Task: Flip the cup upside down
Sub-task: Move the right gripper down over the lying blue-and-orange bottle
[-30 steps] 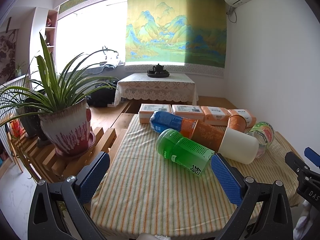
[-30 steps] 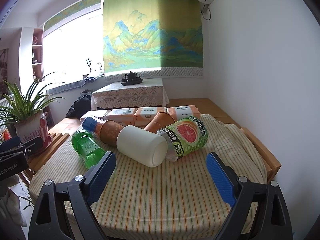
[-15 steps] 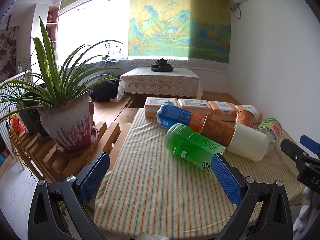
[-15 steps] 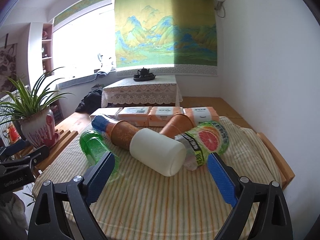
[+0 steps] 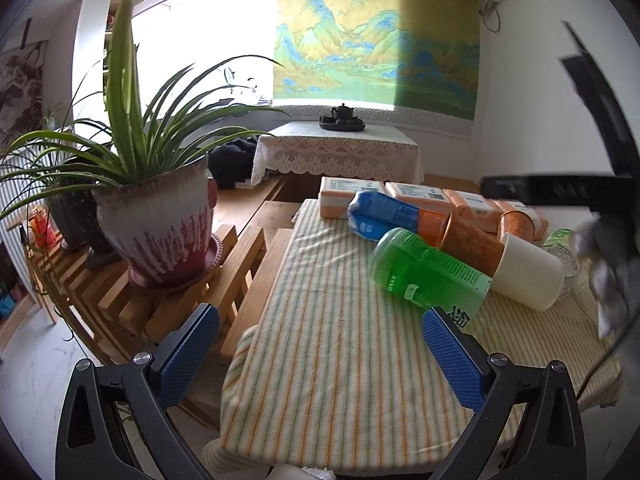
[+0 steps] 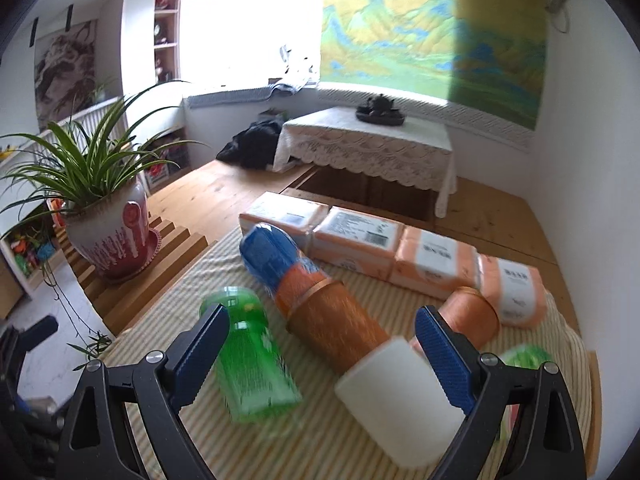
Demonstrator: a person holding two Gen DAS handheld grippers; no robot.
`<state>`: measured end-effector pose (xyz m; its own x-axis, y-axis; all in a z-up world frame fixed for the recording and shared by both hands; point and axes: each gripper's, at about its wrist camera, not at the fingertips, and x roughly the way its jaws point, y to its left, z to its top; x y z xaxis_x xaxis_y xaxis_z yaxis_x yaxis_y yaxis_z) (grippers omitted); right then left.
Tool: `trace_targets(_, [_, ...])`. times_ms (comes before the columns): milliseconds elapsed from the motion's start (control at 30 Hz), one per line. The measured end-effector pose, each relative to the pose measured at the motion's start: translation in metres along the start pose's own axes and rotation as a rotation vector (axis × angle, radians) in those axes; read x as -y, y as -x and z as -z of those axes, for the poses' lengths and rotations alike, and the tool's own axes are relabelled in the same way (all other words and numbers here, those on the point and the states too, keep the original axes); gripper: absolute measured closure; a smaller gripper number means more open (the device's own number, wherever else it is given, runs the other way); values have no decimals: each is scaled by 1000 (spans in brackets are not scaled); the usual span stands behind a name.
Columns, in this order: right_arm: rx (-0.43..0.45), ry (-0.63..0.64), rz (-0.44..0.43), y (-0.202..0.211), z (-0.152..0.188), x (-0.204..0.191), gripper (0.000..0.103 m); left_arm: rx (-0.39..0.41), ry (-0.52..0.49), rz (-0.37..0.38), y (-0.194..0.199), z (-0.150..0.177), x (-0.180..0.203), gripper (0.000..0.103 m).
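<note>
- Two claws hang over the striped table (image 5: 328,360): the left claw (image 5: 320,352) sits back near the table's near edge, spread wide and empty, likely kept out of the way.
- The right claw (image 6: 320,352) is also spread wide and grasps nothing; its blue pads (image 6: 440,356) frame the white cup (image 6: 400,396), which suggests it is lining up for a grasp.
- The white cup lies on its side in the middle of the table, touching an orange cup (image 6: 336,332), which seems to poke into its mouth, so it probably needs pulling free first.
- The cup looks plain, smooth and creamy white, with straight walls; its closed base faces the right camera.
- A green bottle (image 6: 252,360) lies just beside it, a blue-and-orange bottle (image 6: 280,264) behind, and orange packets (image 6: 352,240) line the far edge.
- That crowding leaves little room for the pads.
</note>
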<state>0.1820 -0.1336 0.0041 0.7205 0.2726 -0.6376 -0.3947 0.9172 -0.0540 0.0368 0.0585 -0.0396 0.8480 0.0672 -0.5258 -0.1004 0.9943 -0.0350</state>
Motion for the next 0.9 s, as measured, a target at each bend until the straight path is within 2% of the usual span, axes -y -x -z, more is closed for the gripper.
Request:
trace_targets(100, [-85,78,-45,-31,-26,-9,11,-8,12,-11,-2,1,-9,0])
trace_targets(200, [-174,179,-53,-62,-43,-27,11,-14,30,-21,-5,2,-19,0])
trace_targets(400, [-343,272,-50,-124,-51,-43,11,-25,55,-39,-8,3,-36,0])
trace_targets(600, [-419,286,-61,-154,-50,-44,12,-33,80,-53,-14,3,-49,0])
trace_targets(733, [-451,313,-51,-166,-49,-46,21,-40,88,-52,-18,3,-54,0])
trace_targets(900, [-469,362,-54,-174,-46,-51,26,-42,92,-56,-20,2,-56,0])
